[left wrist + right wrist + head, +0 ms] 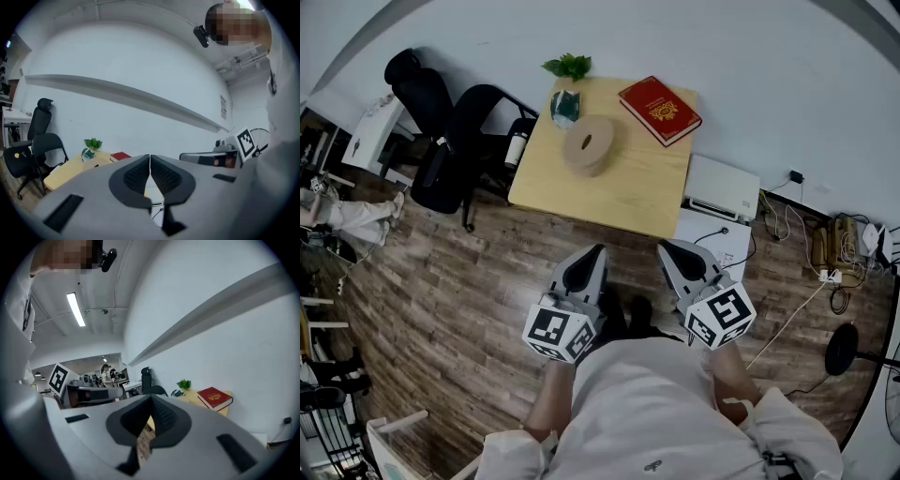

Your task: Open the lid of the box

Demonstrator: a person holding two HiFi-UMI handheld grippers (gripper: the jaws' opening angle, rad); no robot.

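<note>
A round tan box [588, 143], its lid on and dimpled at the centre, sits on the light wooden table [628, 192] near a red hardback book [659, 110] and a small green plant [569, 66]. Black office chairs [455, 141] stand beside the table. The left gripper [594, 253] and right gripper [668, 248] are well short of it, jaws pressed together and empty.

Grey, black-padded left tongs [597, 251] and right tongs [666, 247], black-and-white marker cubes [558, 333]; apparently a white shirt [647, 408].

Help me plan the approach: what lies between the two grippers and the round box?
In the head view, only wooden floor, then bare tabletop, separates the left gripper and right gripper from the round box.
</note>
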